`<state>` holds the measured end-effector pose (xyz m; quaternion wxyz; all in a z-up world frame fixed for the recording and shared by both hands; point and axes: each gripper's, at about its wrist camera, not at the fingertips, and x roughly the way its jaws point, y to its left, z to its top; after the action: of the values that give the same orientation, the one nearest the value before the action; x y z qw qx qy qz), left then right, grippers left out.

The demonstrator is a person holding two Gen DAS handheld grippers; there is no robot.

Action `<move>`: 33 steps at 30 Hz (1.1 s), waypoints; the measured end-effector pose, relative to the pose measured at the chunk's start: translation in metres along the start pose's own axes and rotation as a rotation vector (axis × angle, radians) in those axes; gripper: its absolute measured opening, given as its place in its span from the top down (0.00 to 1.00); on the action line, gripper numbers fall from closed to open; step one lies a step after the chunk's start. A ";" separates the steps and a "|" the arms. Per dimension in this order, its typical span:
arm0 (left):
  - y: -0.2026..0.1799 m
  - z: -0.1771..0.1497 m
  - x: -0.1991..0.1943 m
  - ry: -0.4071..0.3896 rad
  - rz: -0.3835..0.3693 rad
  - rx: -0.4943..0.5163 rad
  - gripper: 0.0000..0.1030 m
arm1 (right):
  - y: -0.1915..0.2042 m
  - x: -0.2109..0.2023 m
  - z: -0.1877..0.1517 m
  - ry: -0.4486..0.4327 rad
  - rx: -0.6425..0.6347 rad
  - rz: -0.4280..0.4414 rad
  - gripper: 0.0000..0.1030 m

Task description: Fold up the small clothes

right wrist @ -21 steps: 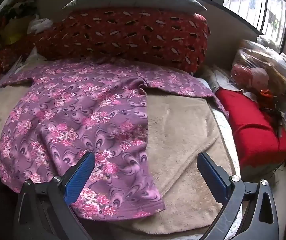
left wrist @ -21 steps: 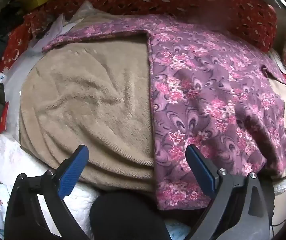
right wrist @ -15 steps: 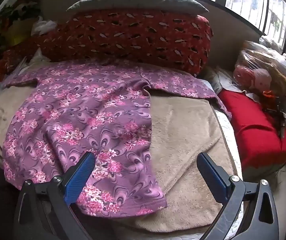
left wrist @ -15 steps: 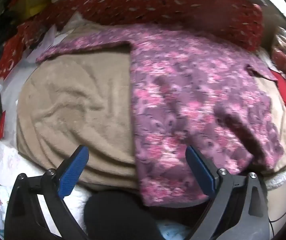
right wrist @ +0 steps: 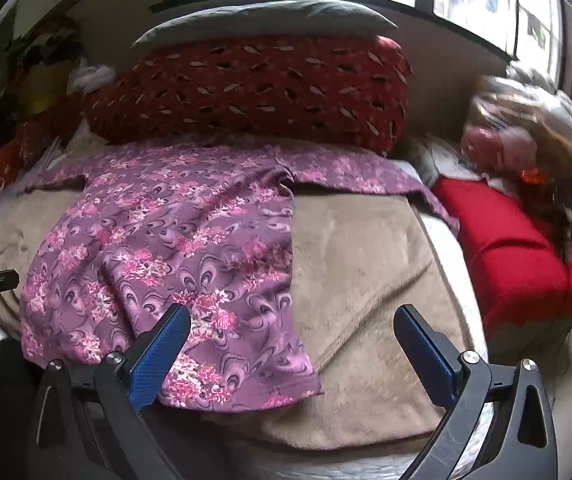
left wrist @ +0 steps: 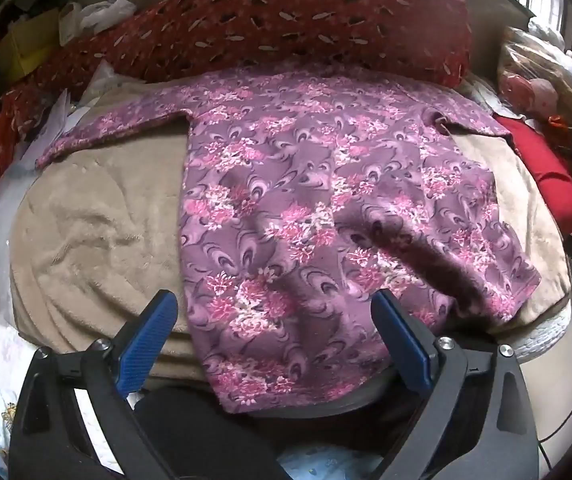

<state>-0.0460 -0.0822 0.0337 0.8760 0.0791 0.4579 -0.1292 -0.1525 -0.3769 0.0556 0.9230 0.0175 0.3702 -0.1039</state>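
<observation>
Your left hand-held gripper (left wrist: pixel 274 340) is wide open with nothing in it. It hangs over the near edge of the purple top (left wrist: pixel 326 216), and its blue fingers (left wrist: pixel 150 340) do not touch the cloth. Your right hand-held gripper (right wrist: pixel 292 354) is wide open too and holds nothing. Its left finger sits over the near corner of the top, and its right finger sits over the blanket (right wrist: pixel 366 264). The top lies spread flat on the tan blanket on the bed. Both sleeves stick out to the sides at the far end, near the red pillow (right wrist: pixel 254 92). A red cushion (right wrist: pixel 510 252) lies just beside the blanket on the right
</observation>
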 end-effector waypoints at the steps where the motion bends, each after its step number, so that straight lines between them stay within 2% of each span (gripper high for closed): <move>1: -0.001 0.000 -0.001 -0.002 -0.001 0.002 0.05 | -0.001 0.001 -0.001 0.006 0.010 0.003 0.01; 5: -0.002 -0.001 -0.003 -0.010 -0.001 0.007 0.05 | -0.003 0.004 -0.004 0.025 0.022 0.008 0.02; 24: -0.003 -0.001 -0.007 -0.021 -0.004 0.008 0.05 | 0.019 -0.002 -0.001 0.002 -0.036 0.025 0.02; 33: -0.002 -0.002 -0.009 -0.023 -0.004 0.012 0.05 | 0.018 -0.003 -0.002 0.003 -0.025 0.029 0.02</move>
<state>-0.0532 -0.0819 0.0402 0.8804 0.0818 0.4473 -0.1347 -0.1524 -0.3583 0.0558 0.9240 0.0115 0.3725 -0.0858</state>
